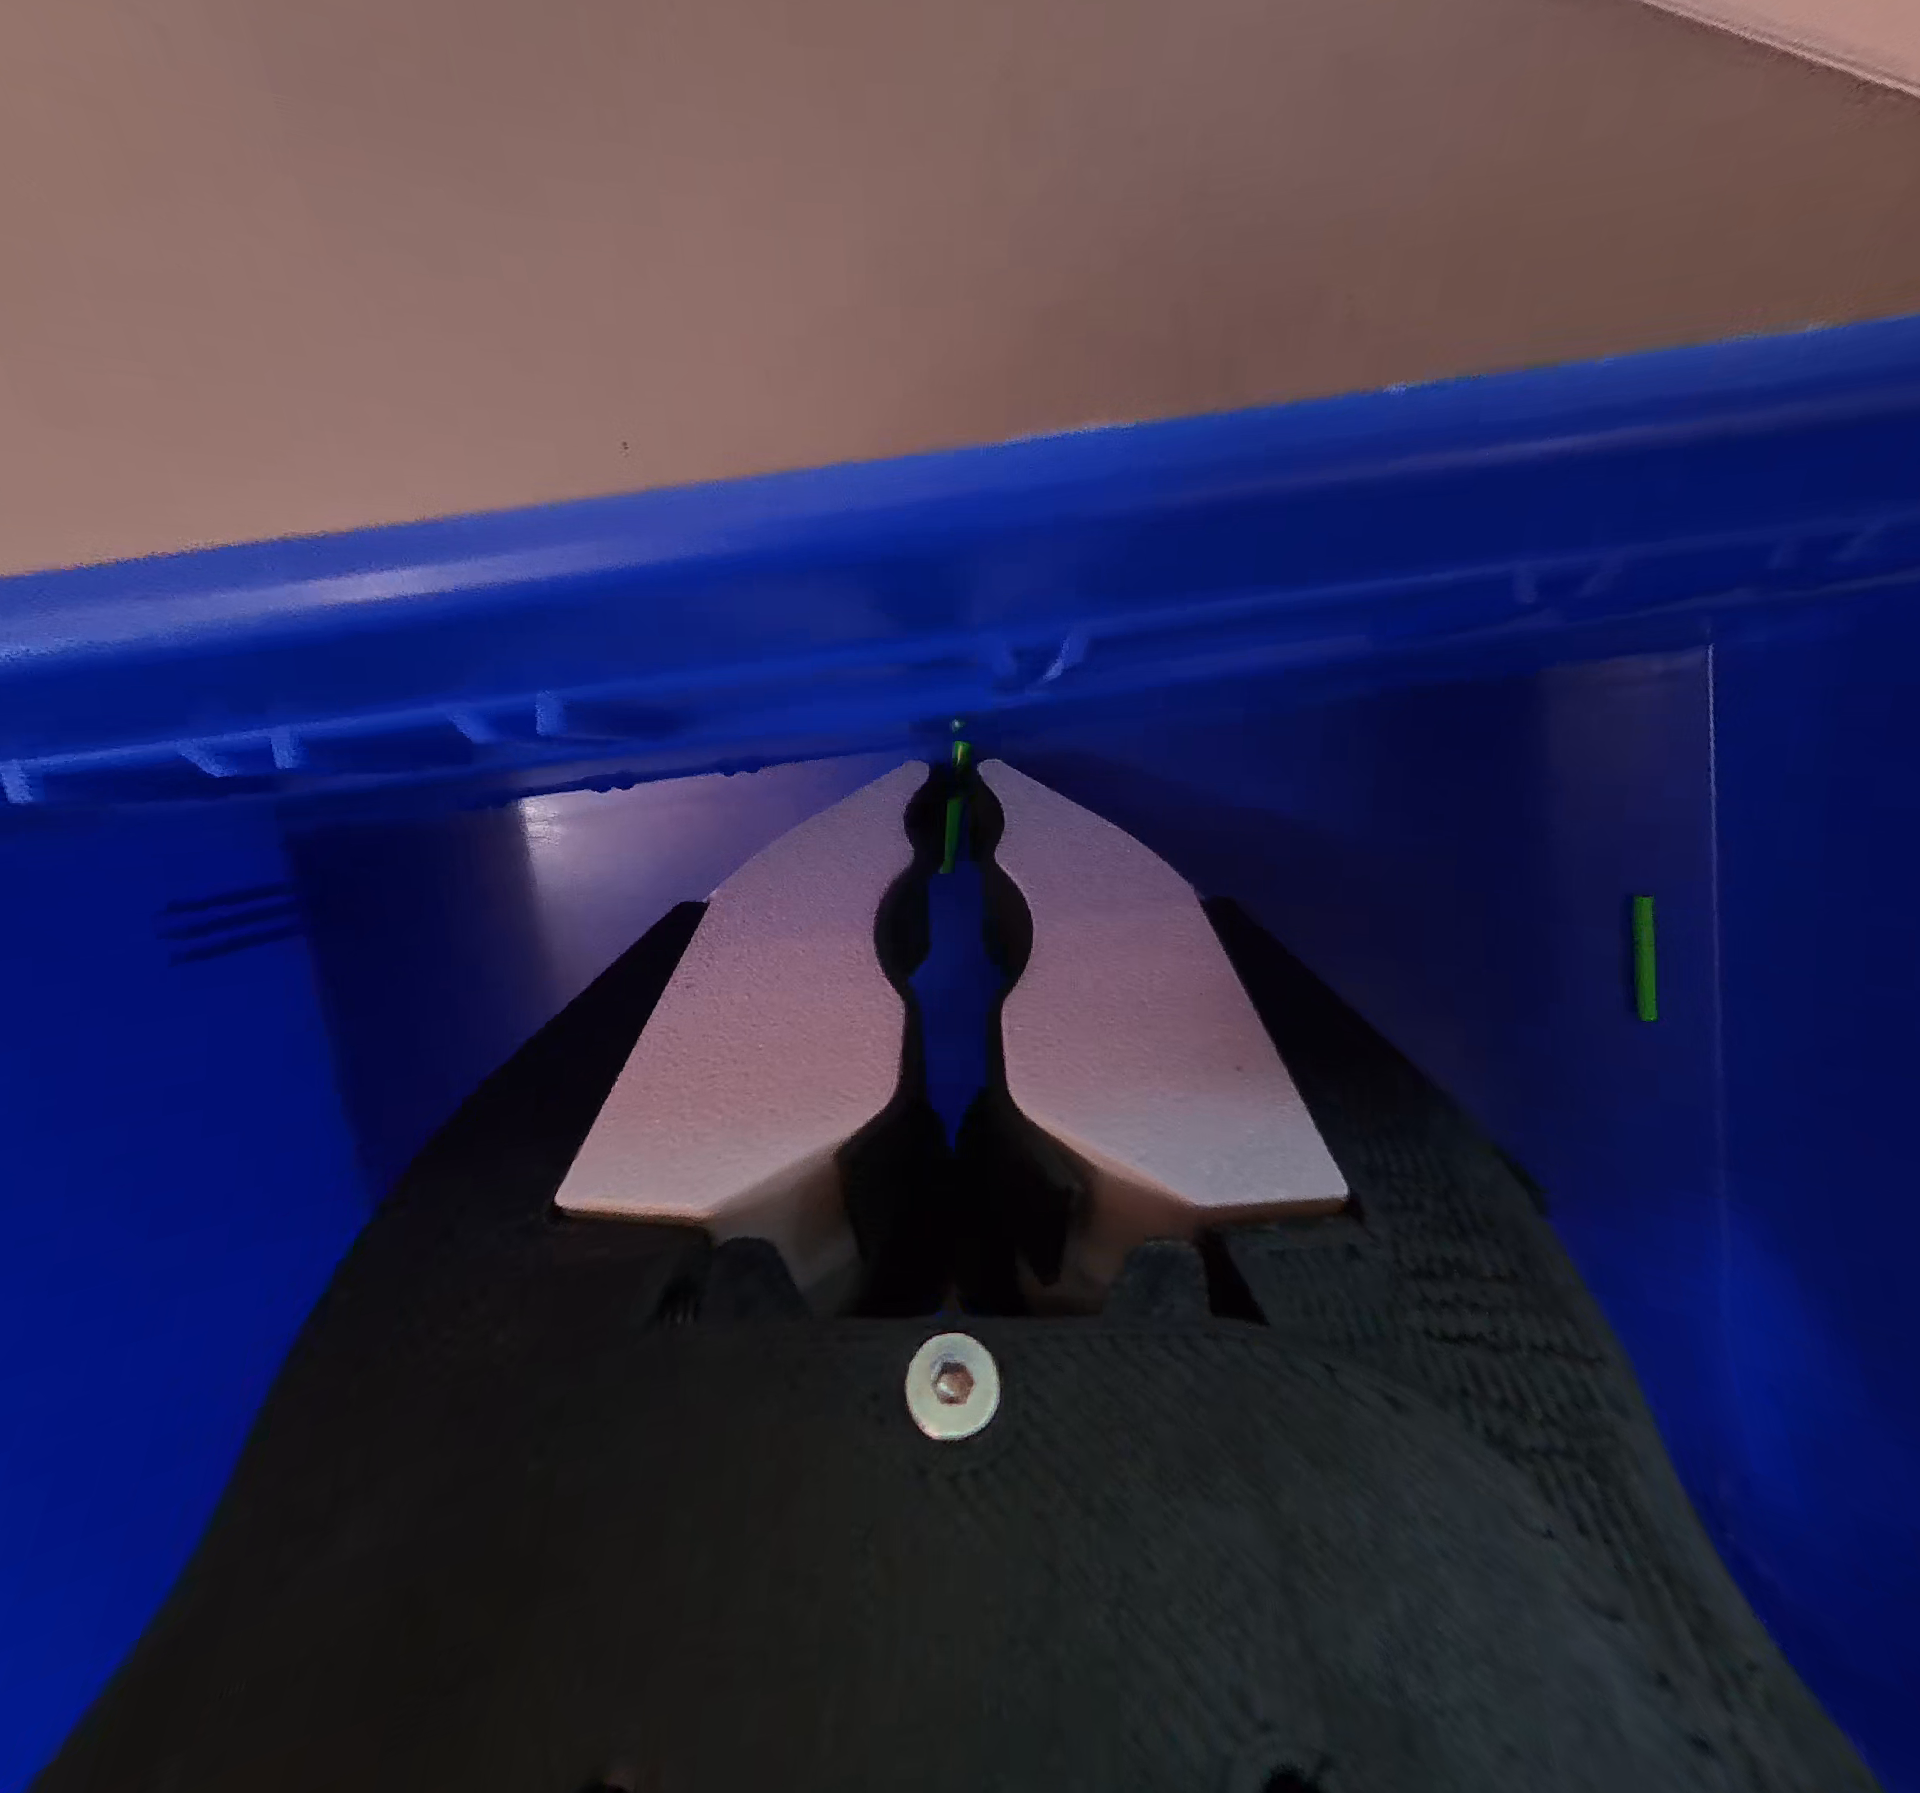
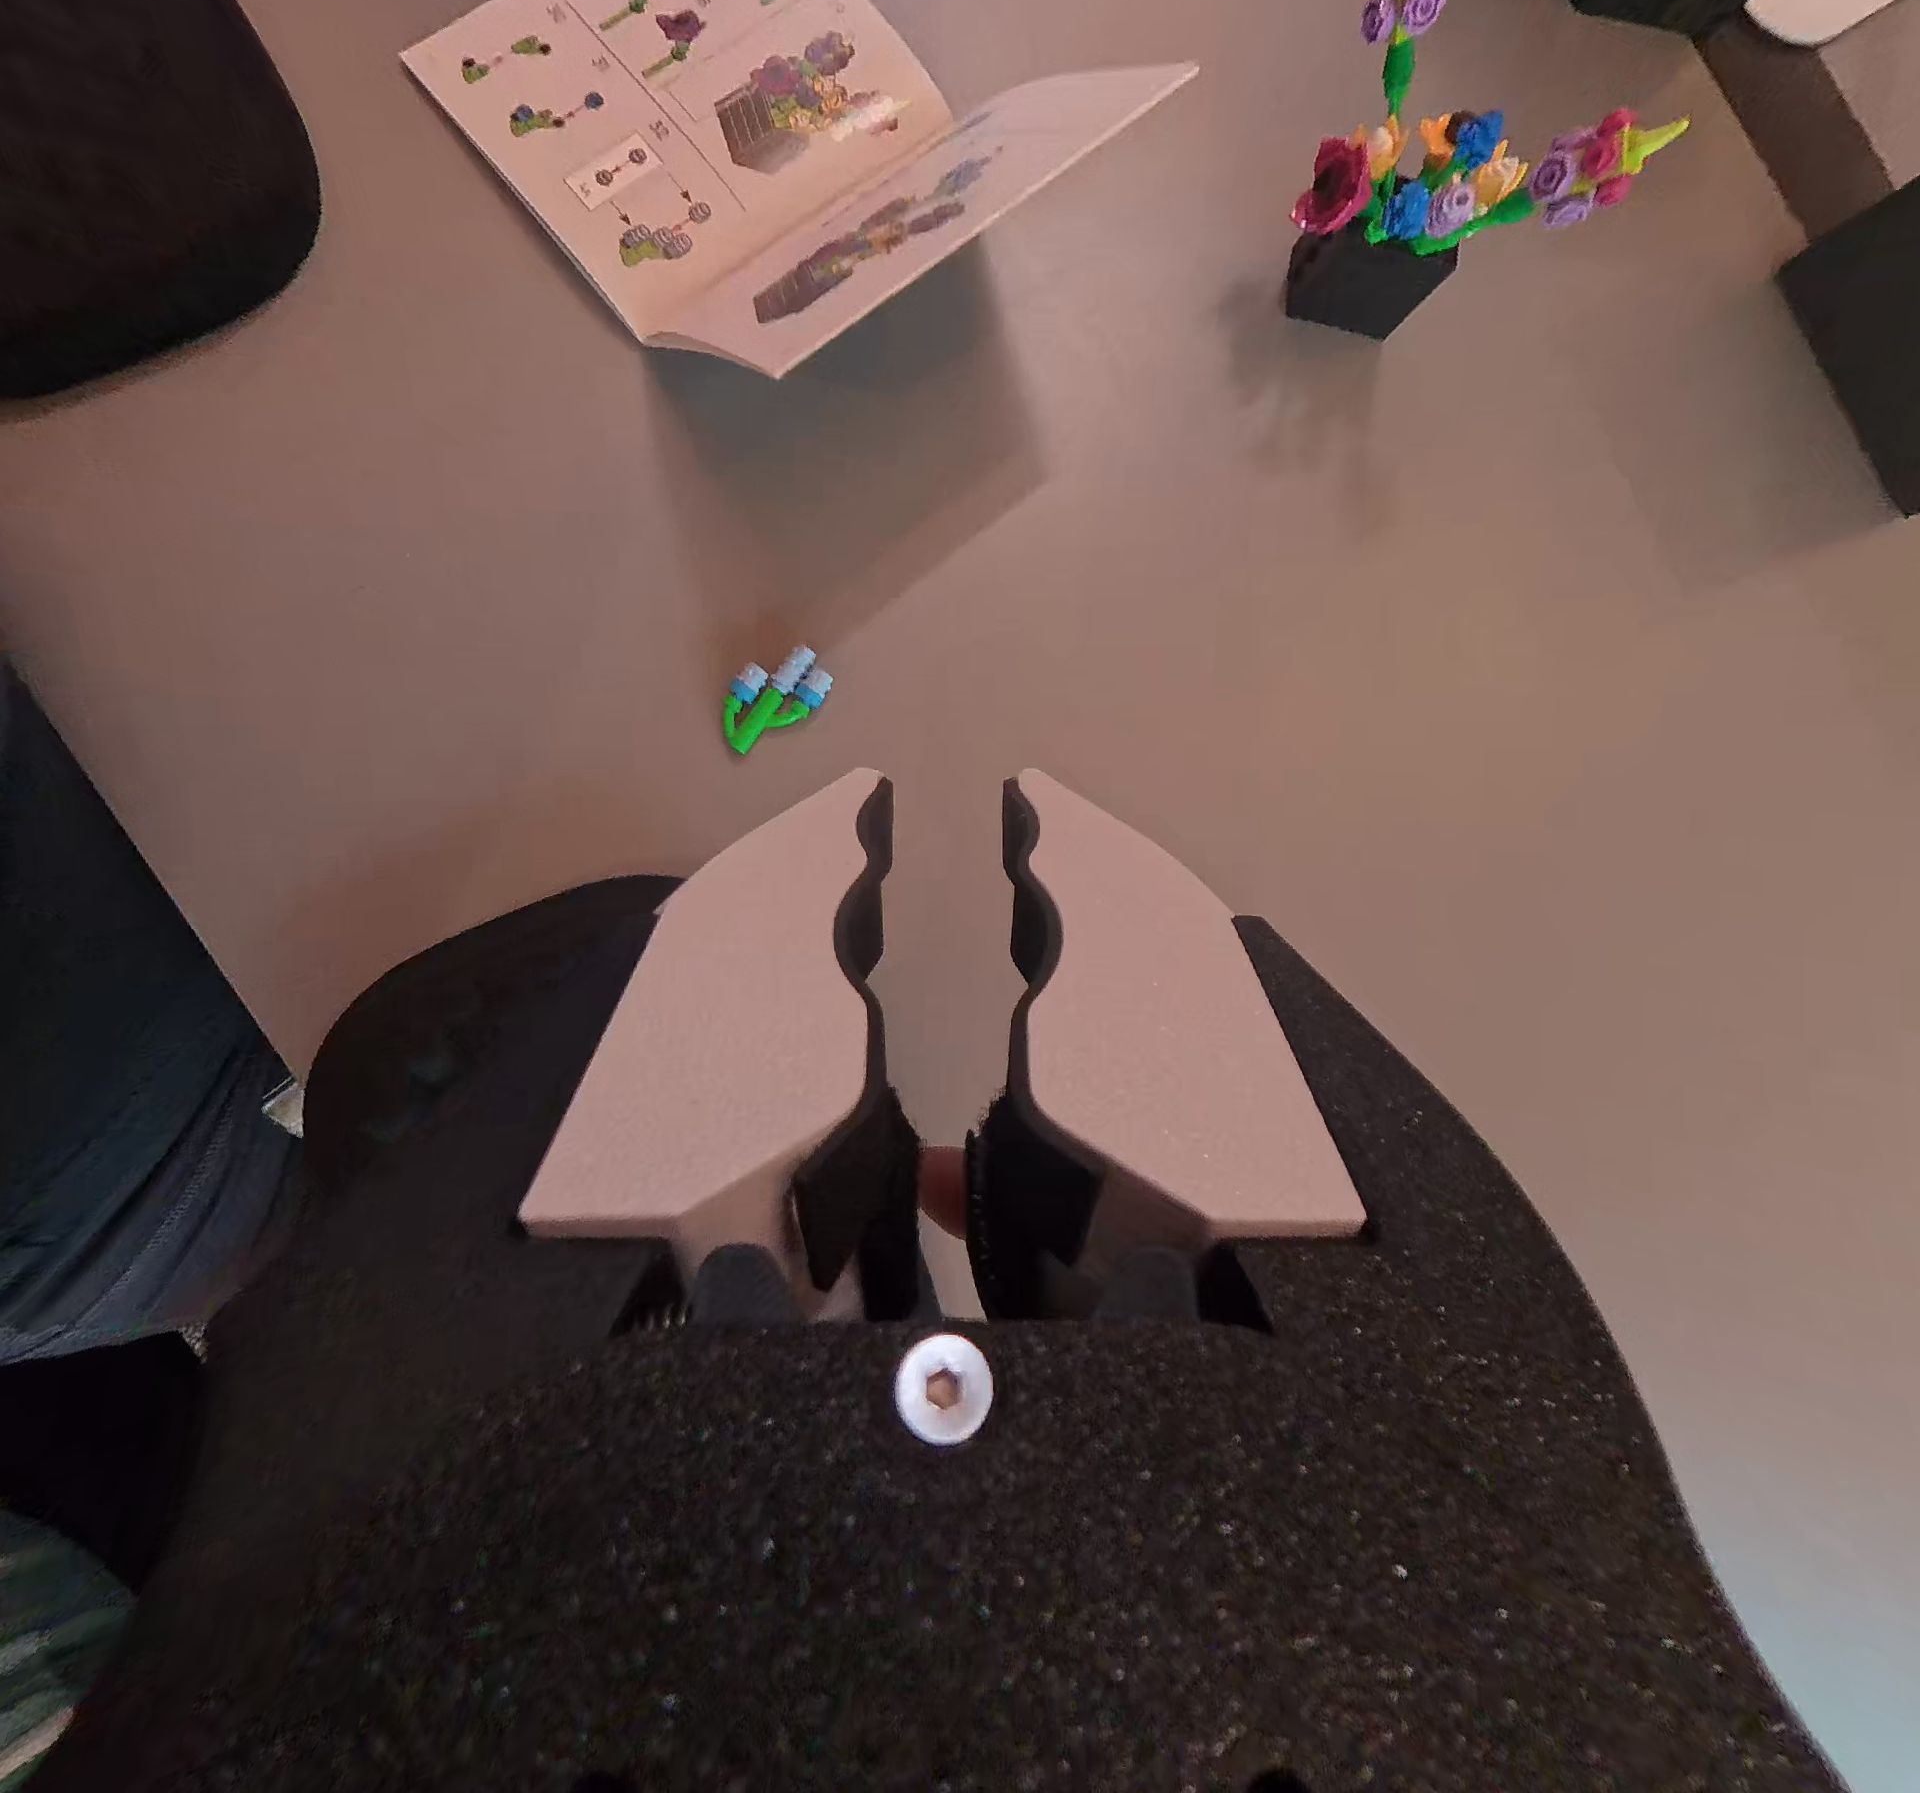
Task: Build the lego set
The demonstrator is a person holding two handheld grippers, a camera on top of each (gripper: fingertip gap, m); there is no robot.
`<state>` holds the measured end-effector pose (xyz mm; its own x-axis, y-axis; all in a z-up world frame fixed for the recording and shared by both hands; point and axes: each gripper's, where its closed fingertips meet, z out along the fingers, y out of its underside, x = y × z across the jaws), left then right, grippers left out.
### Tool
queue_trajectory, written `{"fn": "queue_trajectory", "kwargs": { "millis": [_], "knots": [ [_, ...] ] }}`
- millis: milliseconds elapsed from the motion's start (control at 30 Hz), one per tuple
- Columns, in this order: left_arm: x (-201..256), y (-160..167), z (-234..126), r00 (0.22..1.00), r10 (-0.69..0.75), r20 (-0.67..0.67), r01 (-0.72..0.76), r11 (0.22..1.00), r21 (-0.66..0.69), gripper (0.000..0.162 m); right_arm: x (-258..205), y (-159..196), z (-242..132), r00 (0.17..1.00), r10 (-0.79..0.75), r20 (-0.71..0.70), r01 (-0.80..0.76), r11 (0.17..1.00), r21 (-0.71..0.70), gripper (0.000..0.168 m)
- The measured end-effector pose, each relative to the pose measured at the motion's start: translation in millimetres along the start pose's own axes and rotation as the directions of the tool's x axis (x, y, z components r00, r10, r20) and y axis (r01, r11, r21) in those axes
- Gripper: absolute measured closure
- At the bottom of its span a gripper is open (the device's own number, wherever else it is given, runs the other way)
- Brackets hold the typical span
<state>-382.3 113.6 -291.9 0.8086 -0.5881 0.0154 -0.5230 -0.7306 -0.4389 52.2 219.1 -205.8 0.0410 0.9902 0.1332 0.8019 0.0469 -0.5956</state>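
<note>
Printed numbers on instruction booklet [image 2: 727, 133]

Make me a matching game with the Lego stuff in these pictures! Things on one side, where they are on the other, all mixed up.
Things:
1. thin green rod
2. green stem with three light blue buds
3. flower bouquet
4. instruction booklet

Where:
A. lying open on the table
B. standing in a black pot
C. pinched in the left gripper, inside the blue bin
D. lying on the table just ahead of the open right gripper

Pairs: 1-C, 2-D, 3-B, 4-A
</note>
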Motion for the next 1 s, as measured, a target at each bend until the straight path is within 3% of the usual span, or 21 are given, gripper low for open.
{"fn": "queue_trajectory", "kwargs": {
  "millis": [200,267,367,500,600,800,933,1000],
  "knots": [
    [3,11,-13,0.995,-0.083,0.05,0.084,0.996,-0.029,0.159,-6,-12,-1,1.0,-0.021,0.021,0.019,0.996,0.09,0.149],
    [3,10,-28,0.987,-0.13,0.097,0.127,0.991,0.031,0.159,-9,-13,-2,0.999,-0.028,0.025,0.025,0.993,0.12,0.149],
    [8,-8,-60,0.962,-0.22,0.161,0.18,0.957,0.227,0.159,-16,-24,-2,0.999,-0.038,0.035,0.03,0.977,0.21,0.149],
    [38,-53,-113,0.937,-0.314,0.15,0.176,0.799,0.575,0.159,-27,-57,-4,0.998,-0.027,0.051,0.005,0.922,0.387,0.151],
    [78,-88,-136,0.947,-0.307,0.09,0.143,0.66,0.738,0.159,-45,-96,-8,0.994,-0.029,0.109,-0.035,0.839,0.543,0.153],
    [153,-150,-148,0.983,-0.183,-0.012,0.1,0.479,0.872,0.16,-98,-171,-21,0.945,-0.093,0.313,-0.192,0.616,0.764,0.155],
    [195,-185,-141,0.993,-0.087,-0.081,0.108,0.378,0.919,0.16,-116,-202,-26,0.892,-0.093,0.443,-0.341,0.506,0.793,0.158],
    [206,-198,-134,0.996,-0.074,-0.041,0.065,0.361,0.93,0.16,-113,-210,-26,0.871,-0.045,0.489,-0.415,0.463,0.783,0.159]
  ]
}}
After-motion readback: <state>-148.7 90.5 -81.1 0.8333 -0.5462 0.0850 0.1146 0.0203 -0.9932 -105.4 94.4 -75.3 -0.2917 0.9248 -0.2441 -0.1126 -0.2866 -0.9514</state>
